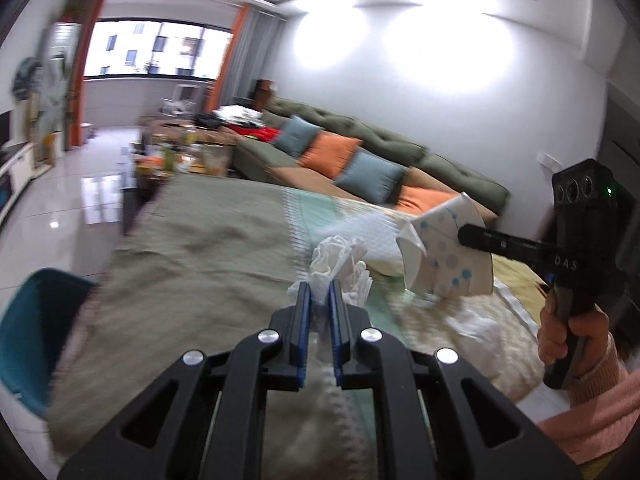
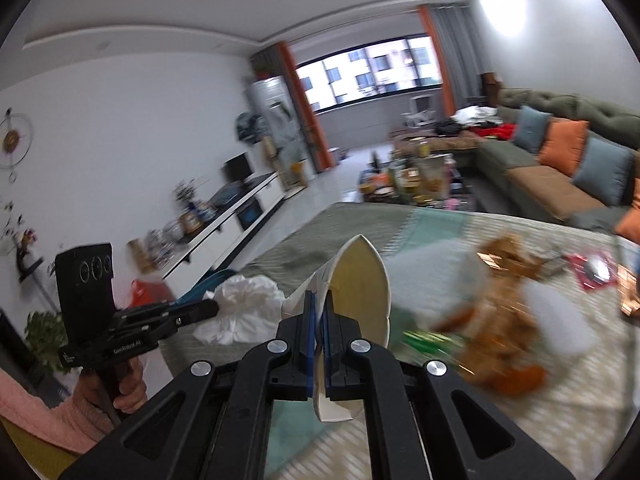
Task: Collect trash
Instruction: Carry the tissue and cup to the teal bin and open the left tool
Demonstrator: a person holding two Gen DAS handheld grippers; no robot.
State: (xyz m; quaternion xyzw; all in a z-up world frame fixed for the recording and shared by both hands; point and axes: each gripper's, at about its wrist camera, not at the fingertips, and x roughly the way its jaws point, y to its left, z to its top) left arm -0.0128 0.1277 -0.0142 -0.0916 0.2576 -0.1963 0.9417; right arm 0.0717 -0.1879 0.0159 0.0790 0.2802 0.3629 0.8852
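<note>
**Both grippers loaded with trash above the cloth-covered table**

The left gripper (image 1: 319, 294) was clenched on a crumpled white tissue (image 1: 340, 264), and the right gripper (image 2: 319, 304) was clenched on the wall of a flattened paper cup (image 2: 360, 280), both held off the tablecloth (image 1: 192, 240) over the table's near end. The tissue was pinched only by its lower folds, so a quick swing could probably shake it loose. The cup wall was thin and creased; it might slip or tear out of the narrow pinch. More wrappers (image 2: 504, 304) lay blurred toward the table's right edge, and a teal bin (image 1: 36, 328) sat off its left edge, so a hasty, badly aimed drop could miss the opening.
</note>
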